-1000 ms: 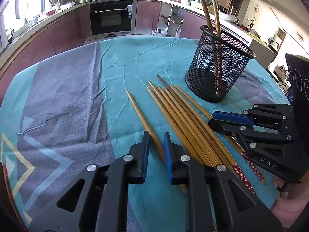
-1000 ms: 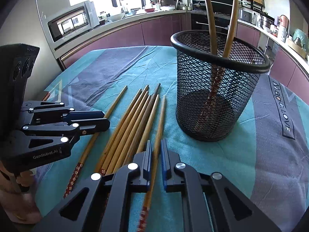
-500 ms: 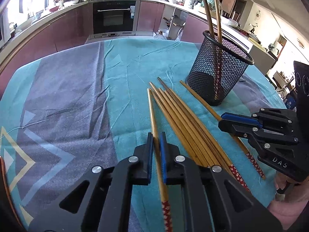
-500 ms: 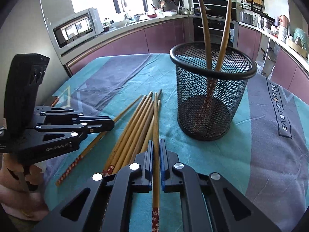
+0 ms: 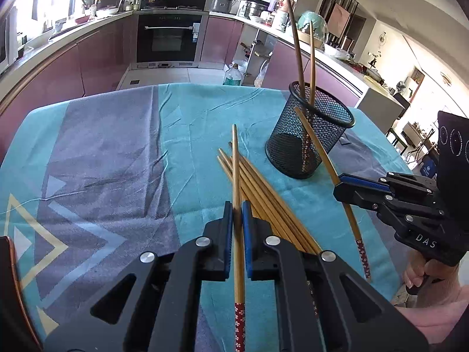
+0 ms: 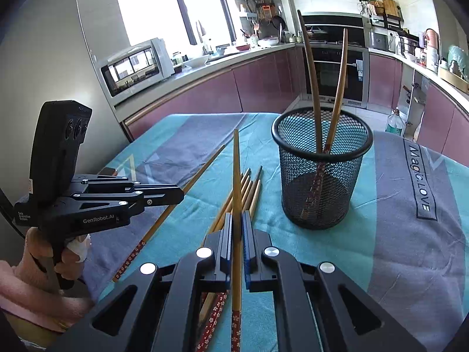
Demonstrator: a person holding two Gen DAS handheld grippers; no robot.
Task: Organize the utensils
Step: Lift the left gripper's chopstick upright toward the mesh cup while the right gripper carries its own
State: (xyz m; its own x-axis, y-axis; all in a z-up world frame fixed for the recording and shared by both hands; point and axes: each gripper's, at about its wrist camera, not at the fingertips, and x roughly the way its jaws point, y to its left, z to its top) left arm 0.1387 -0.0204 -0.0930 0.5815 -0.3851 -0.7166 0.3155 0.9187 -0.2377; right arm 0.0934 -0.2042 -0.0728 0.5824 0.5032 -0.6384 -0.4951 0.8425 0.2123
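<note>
Currently both hand-held grippers are clamped, each on one bamboo chopstick. Left hand-held gripper (image 5: 237, 205): black plastic frame, blue pads, silver rivets; its jaws pinch a slim tan chopstick (image 5: 236, 176) around mid-length, tapered tip pointing away, red floral-patterned butt end trailing back toward the camera. Right hand-held gripper (image 6: 237, 215): same build, jaws pressed on a second chopstick (image 6: 236, 176), likewise tip forward, patterned end back; seen from the left wrist, this stick slants across the front of the holder.

Loose chopsticks (image 5: 263, 193): a fanned bundle of round tan sticks lying flat on the worktop between the two hand-held grippers, under the lifted pair.

Mesh holder (image 6: 321, 170): black wire mesh cylinder, rolled rim, upright, ahead and right of the right hand-held gripper's stick, apart from it. Two chopsticks (image 6: 337, 88) stand in it, leaning apart in a V.

Tablecloth (image 5: 117, 161): teal and grey-purple towelling, creased, with pale triangle outlines.

A hand (image 6: 58, 252) with a pink sleeve grips the left handle.
</note>
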